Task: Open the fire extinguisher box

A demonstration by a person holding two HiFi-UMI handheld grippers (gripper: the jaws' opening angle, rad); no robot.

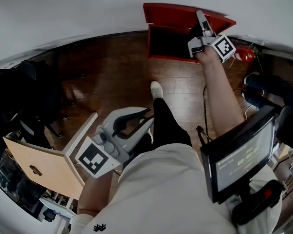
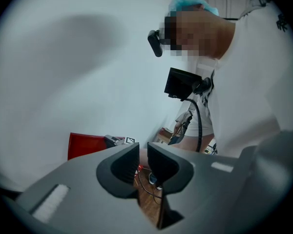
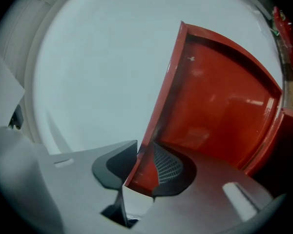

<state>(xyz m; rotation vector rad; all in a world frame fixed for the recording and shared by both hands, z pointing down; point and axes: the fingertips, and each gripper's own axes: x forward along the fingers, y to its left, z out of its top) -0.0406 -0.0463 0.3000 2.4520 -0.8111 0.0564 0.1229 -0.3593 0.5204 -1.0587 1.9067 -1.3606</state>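
Item list, left to right. Far left: dark furniture (image 1: 36, 96), too dim for us to name more closely. Next, low in the head view, a tan board (image 1: 36, 167) with a small dark mark on it. Beside it we list the left gripper (image 1: 136, 118), held low over the wooden floor (image 1: 107, 77) and well apart from the task's thing. Its own view shows its jaws a narrow gap apart, with nothing between them and only floor and a cable seen through the gap. Centre: one white shoe (image 1: 156, 88) at the end of a leg in black trousers, planted on the floor. Beyond the shoe, the red box (image 1: 168, 57) stands on the floor against the white wall (image 1: 88, 9). Its dark inside is exposed and its lid (image 1: 178, 12) is raised and tilted back toward the wall. On the lid's right part we list the right gripper (image 1: 201, 19), at the end of an outstretched bare forearm. In the right gripper view its jaws are clamped on the lid's thin edge, one pad on each face, and the lid's red inner side with its turned-up rim fills that view's right half. Just right of the box: a red object (image 1: 244, 54), rounded, on the floor. Lower right: a dark screen (image 1: 239, 160) mounted at the person's chest, its print too small for us to read.
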